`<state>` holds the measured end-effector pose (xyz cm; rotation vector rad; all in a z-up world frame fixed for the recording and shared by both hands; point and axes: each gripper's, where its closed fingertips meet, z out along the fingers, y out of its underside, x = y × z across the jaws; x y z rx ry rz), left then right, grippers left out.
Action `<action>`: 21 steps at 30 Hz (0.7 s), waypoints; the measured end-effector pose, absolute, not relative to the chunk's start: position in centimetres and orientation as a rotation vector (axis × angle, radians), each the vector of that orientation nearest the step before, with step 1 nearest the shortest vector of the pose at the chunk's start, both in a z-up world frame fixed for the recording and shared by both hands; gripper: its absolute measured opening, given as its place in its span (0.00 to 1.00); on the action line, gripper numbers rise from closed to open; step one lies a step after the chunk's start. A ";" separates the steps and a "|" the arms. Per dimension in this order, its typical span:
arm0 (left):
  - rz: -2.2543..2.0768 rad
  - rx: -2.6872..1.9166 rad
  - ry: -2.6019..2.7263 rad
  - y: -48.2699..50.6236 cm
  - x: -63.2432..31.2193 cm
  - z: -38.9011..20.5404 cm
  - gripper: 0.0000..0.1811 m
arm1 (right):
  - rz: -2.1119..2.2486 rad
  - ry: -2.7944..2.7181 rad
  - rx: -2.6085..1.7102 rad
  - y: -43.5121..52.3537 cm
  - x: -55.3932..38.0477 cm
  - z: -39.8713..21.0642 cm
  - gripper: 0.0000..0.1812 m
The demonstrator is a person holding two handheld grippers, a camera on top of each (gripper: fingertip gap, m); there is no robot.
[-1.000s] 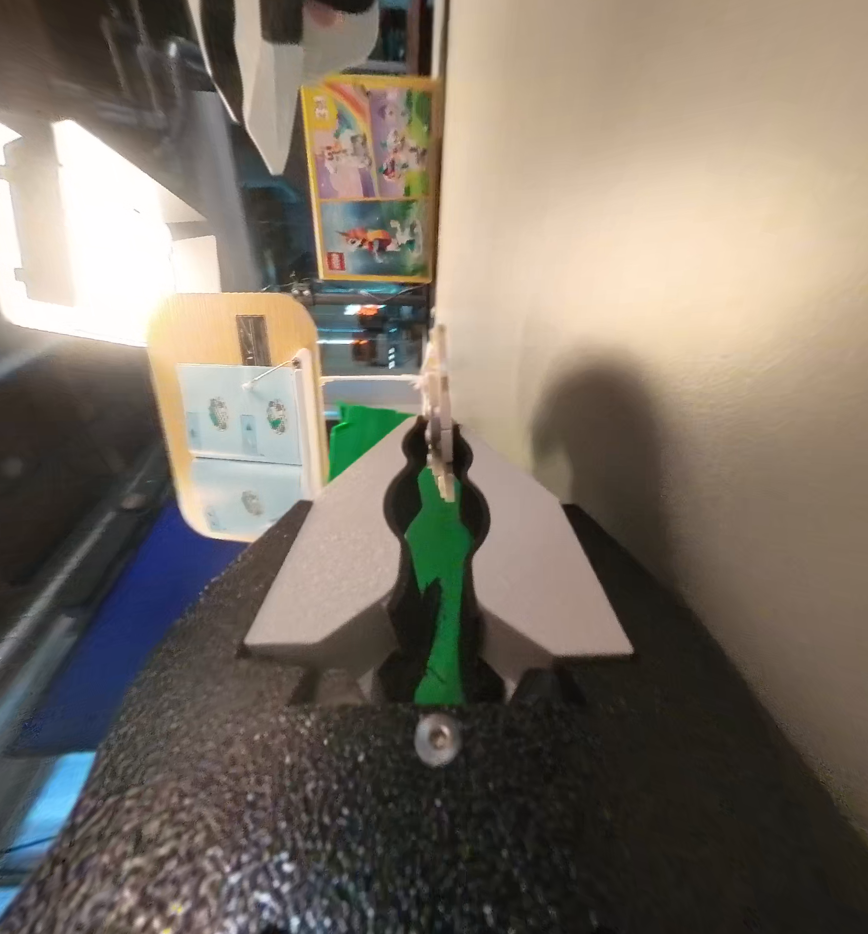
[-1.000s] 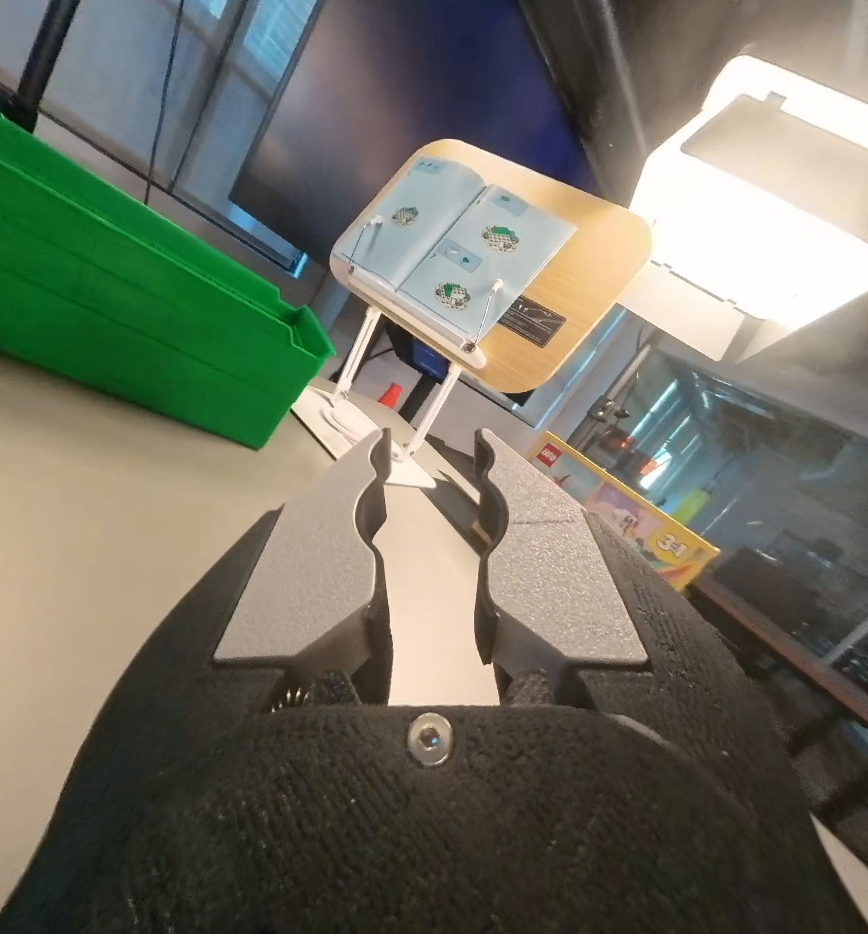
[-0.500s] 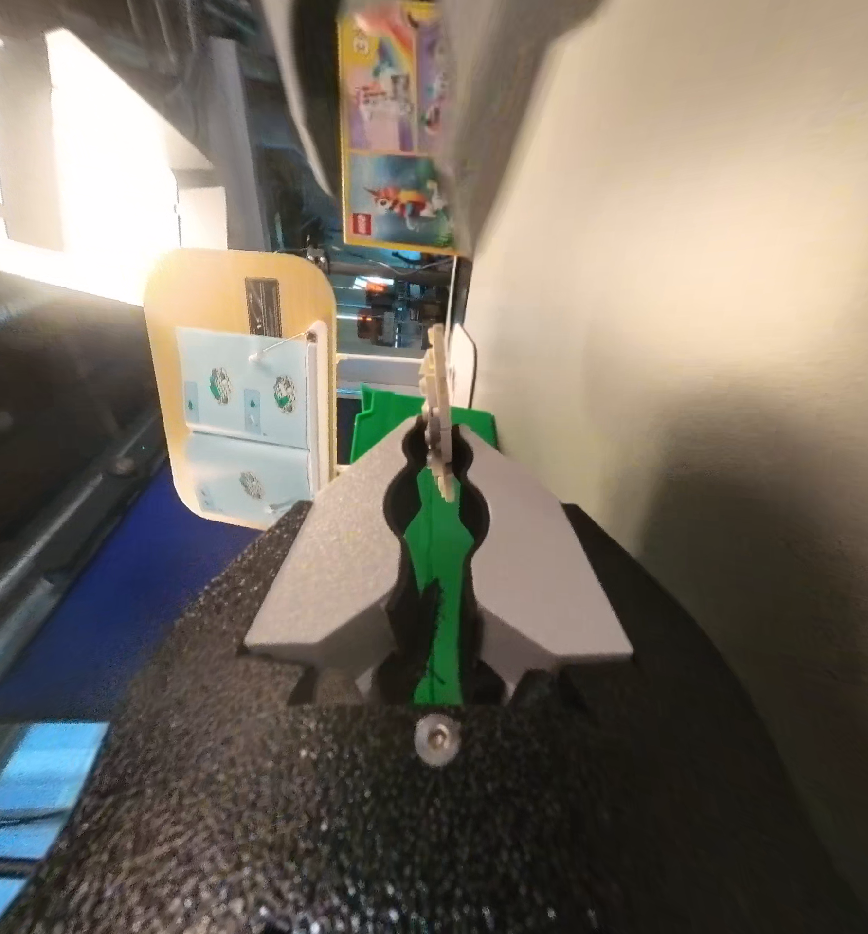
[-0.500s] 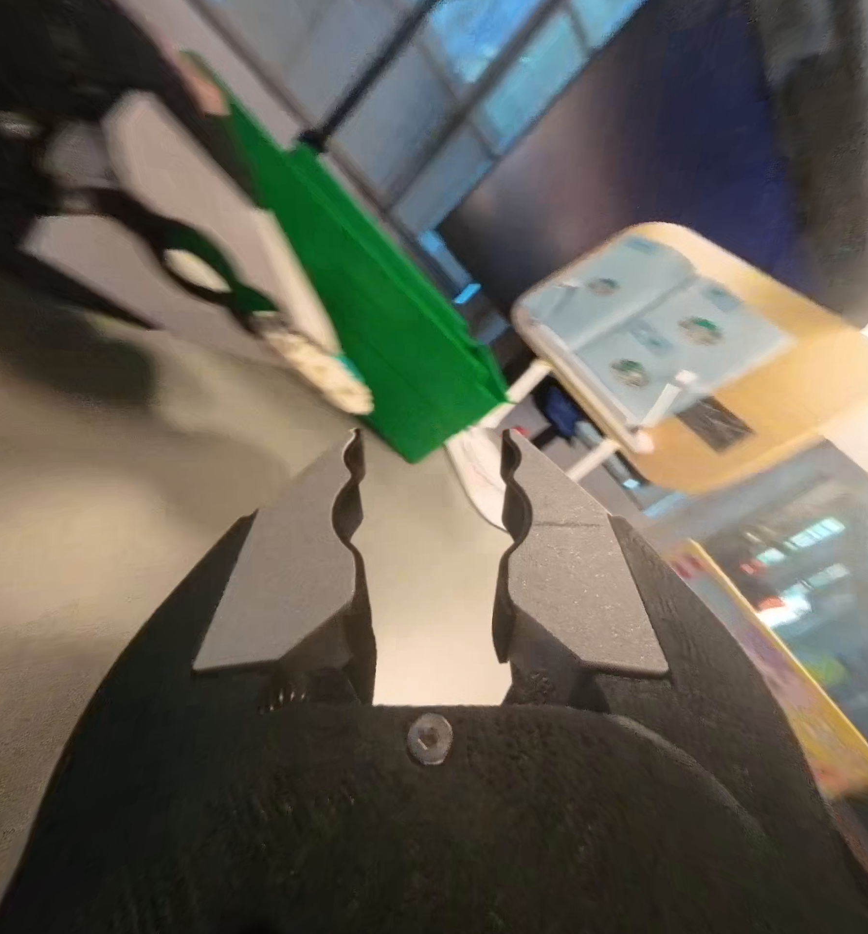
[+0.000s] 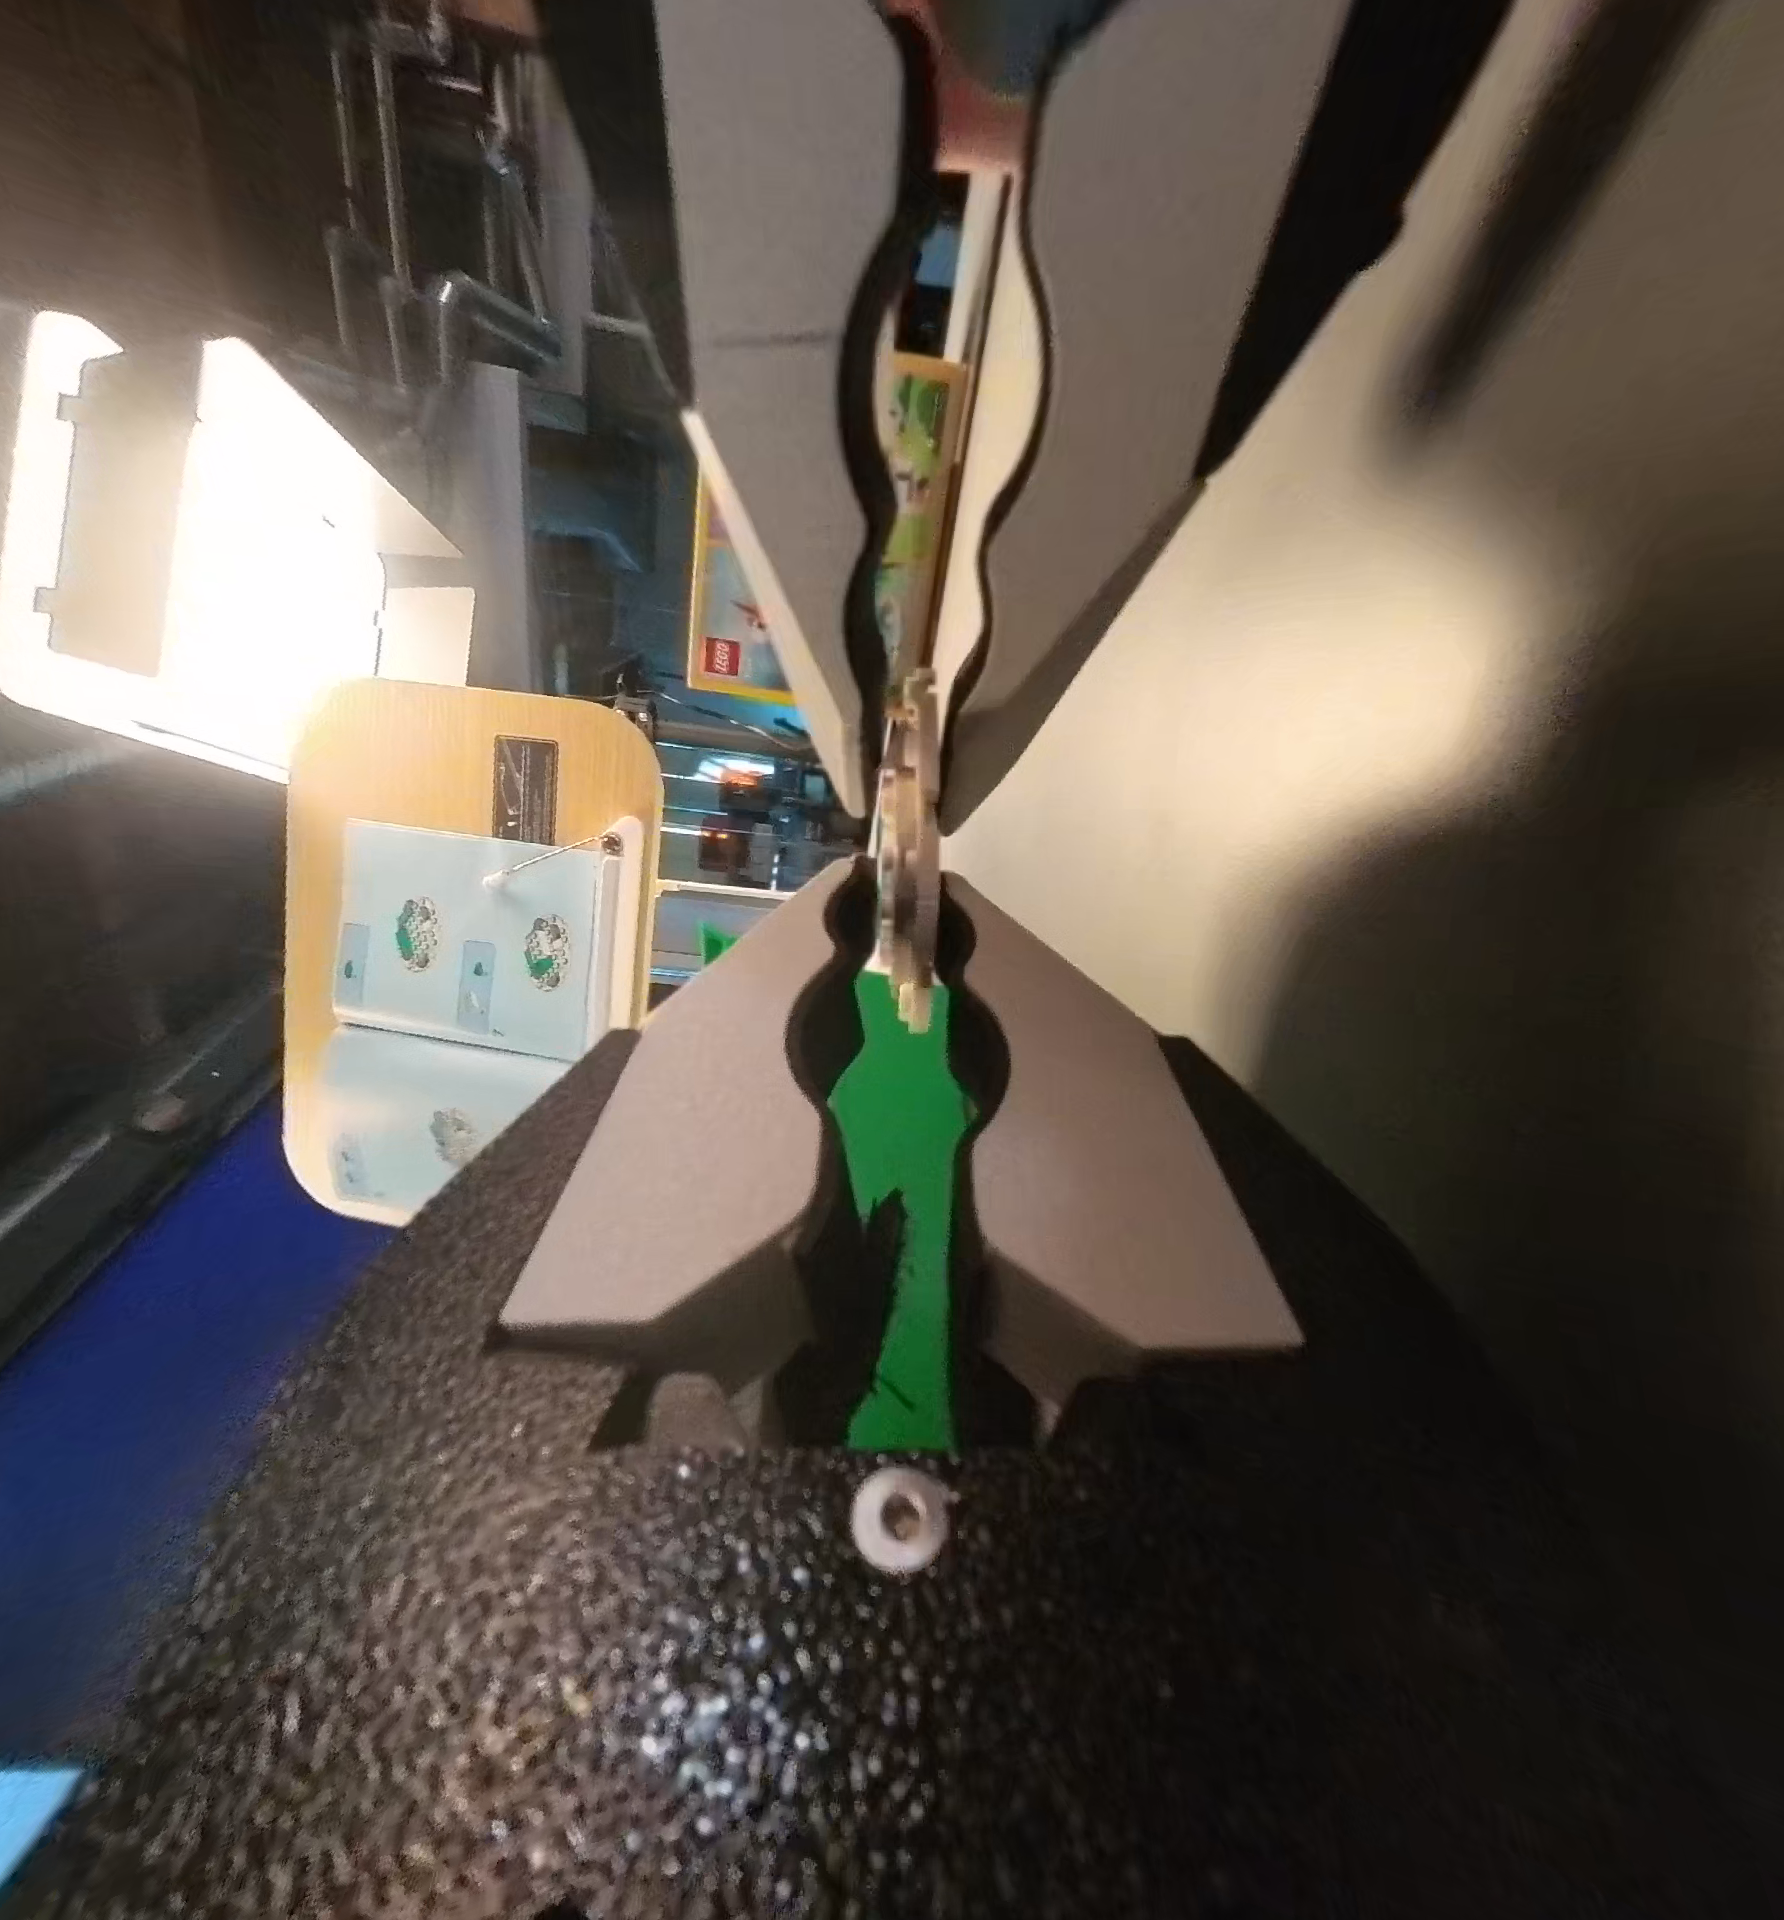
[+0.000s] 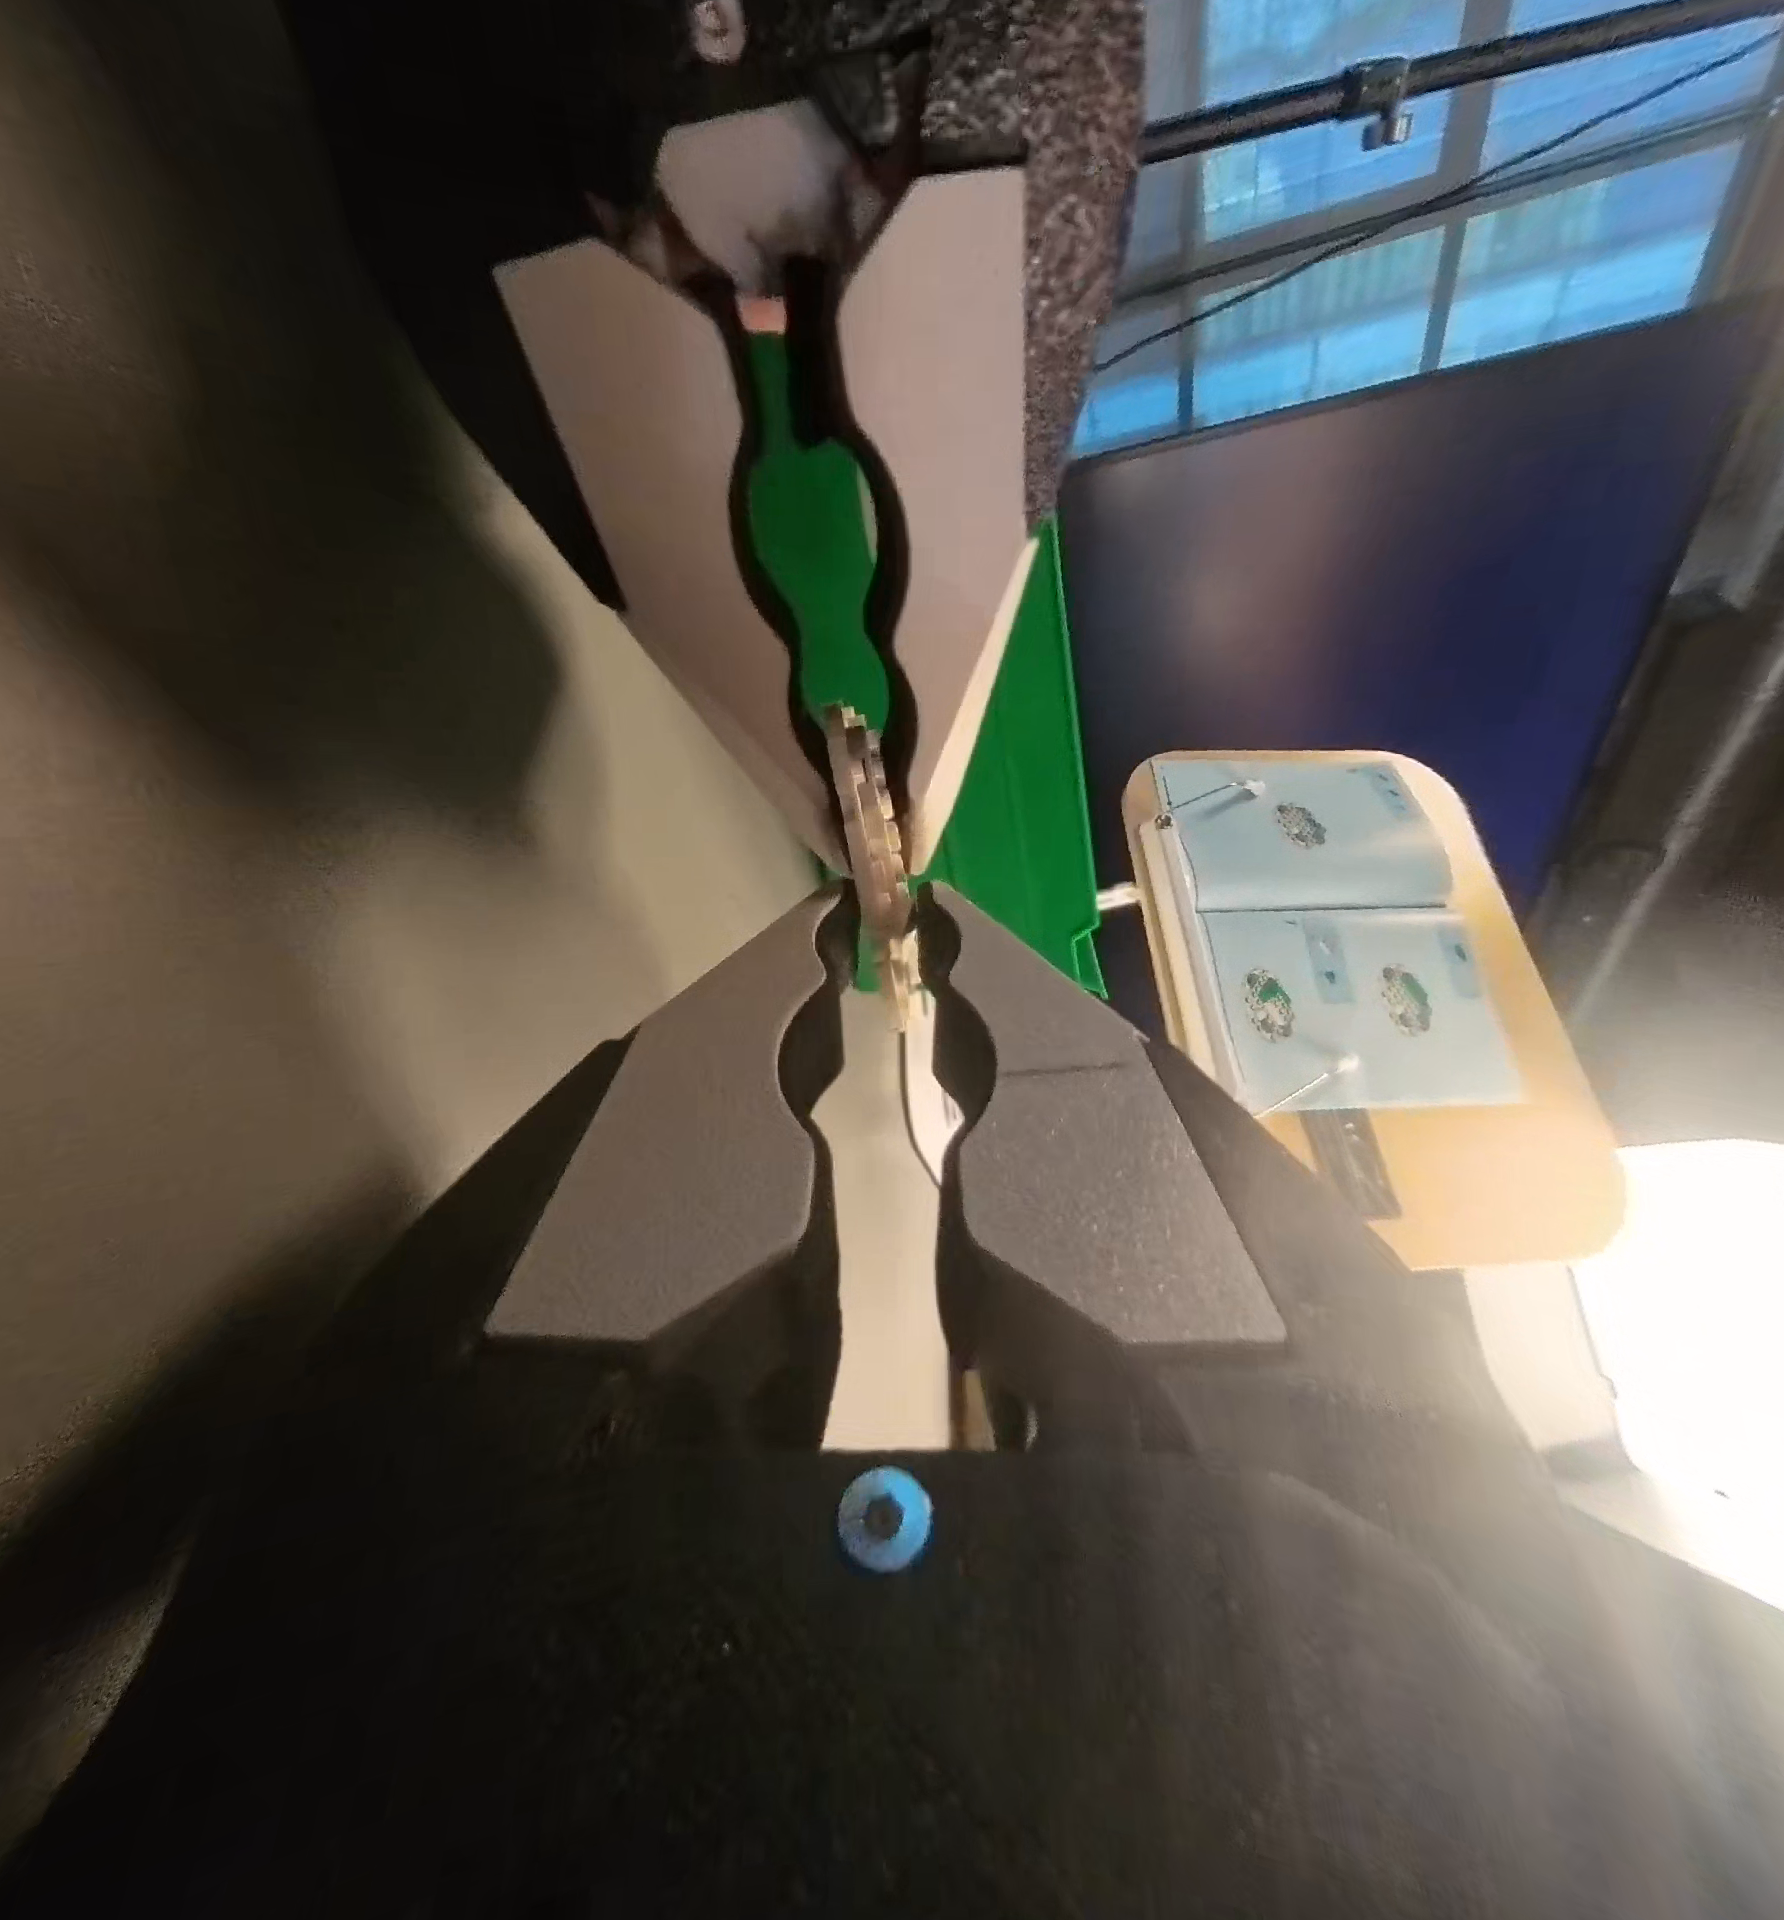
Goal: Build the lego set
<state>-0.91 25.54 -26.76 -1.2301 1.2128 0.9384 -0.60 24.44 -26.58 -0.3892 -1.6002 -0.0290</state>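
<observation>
A thin tan and white lego plate assembly [image 5: 909,935] is held edge-on, in the air beside the beige table [image 5: 1335,623]. My left gripper [image 5: 903,883] is shut on one end of it. My right gripper [image 6: 883,920] faces the left one tip to tip, and its jaws are closed onto the other end of the same assembly [image 6: 867,790]. In the left wrist view the right gripper [image 5: 903,805] comes in from the top. In the right wrist view the left gripper [image 6: 867,842] comes in from the top.
A green bin [image 6: 1023,779] stands on the table behind the grippers. An open instruction booklet on a wooden stand [image 5: 472,935] [image 6: 1324,966] is beside it. The yellow lego box [image 5: 732,613] and a bright white lamp [image 5: 192,540] are farther off. Only a small space, under 4 cm, lies between the two pairs of fingers.
My right gripper has swung over from open and empty to meet the left gripper tip to tip, and its jaws have narrowed onto the assembly. The left gripper keeps its hold.
</observation>
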 end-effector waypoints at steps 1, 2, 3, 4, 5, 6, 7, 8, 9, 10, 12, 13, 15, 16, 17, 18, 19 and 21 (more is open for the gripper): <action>0.899 -1.242 1.189 25.4 -0.7 -26.6 0.07 | -0.047 -1.597 -0.388 24.6 -0.5 -26.6 0.05; 0.829 -1.259 1.175 25.1 -0.3 -26.4 0.17 | -0.059 -1.593 -0.396 24.8 -0.3 -26.5 0.05; 0.748 -1.276 1.167 24.6 0.2 -26.3 0.25 | -0.064 -1.588 -0.410 25.1 -0.1 -26.5 0.05; 0.687 -1.302 1.152 24.2 0.4 -26.1 0.26 | -0.065 -1.580 -0.425 25.4 0.1 -26.4 0.05; 0.635 -1.333 1.133 23.7 0.3 -26.0 0.27 | -0.065 -1.569 -0.442 25.7 0.3 -26.3 0.05; 0.588 -1.355 1.097 23.1 0.0 -25.5 0.28 | -0.066 -1.557 -0.459 26.1 0.5 -26.2 0.05; 0.541 -1.371 1.052 22.5 -0.3 -24.9 0.29 | -0.065 -1.545 -0.475 26.4 0.7 -26.0 0.05; 0.490 -1.381 0.999 21.7 -0.8 -24.0 0.30 | -0.064 -1.533 -0.490 26.7 0.9 -25.8 0.05; 0.438 -1.388 0.943 20.8 -1.4 -23.0 0.31 | -0.063 -1.519 -0.502 27.0 1.0 -25.7 0.05; 0.396 -1.391 0.885 20.0 -2.2 -21.9 0.32 | -0.061 -1.505 -0.514 27.2 1.2 -25.5 0.05; 0.345 -1.402 0.760 18.4 -4.5 -19.6 0.33 | -0.062 -1.477 -0.528 27.5 1.4 -25.0 0.05; 0.336 -1.406 0.691 17.6 -5.9 -18.5 0.32 | -0.061 -1.463 -0.534 27.6 1.5 -24.8 0.05; 0.368 -1.419 0.536 16.4 -9.9 -16.4 0.30 | -0.055 -1.442 -0.542 27.8 1.6 -24.5 0.05; 0.394 -1.426 0.461 15.8 -12.1 -15.5 0.29 | -0.056 -1.437 -0.544 28.0 1.6 -24.5 0.05; 0.432 -1.432 0.379 15.3 -14.5 -14.8 0.27 | -0.059 -1.438 -0.551 28.2 1.6 -24.6 0.05; 0.475 -1.443 0.307 14.8 -16.8 -14.2 0.24 | -0.062 -1.441 -0.559 28.5 1.5 -24.7 0.05; 0.514 -1.461 0.257 14.4 -18.9 -13.9 0.22 | -0.062 -1.444 -0.567 28.8 1.3 -24.9 0.05; 0.585 -1.506 0.200 14.2 -22.6 -13.8 0.21 | -0.054 -1.445 -0.577 29.0 1.0 -25.0 0.05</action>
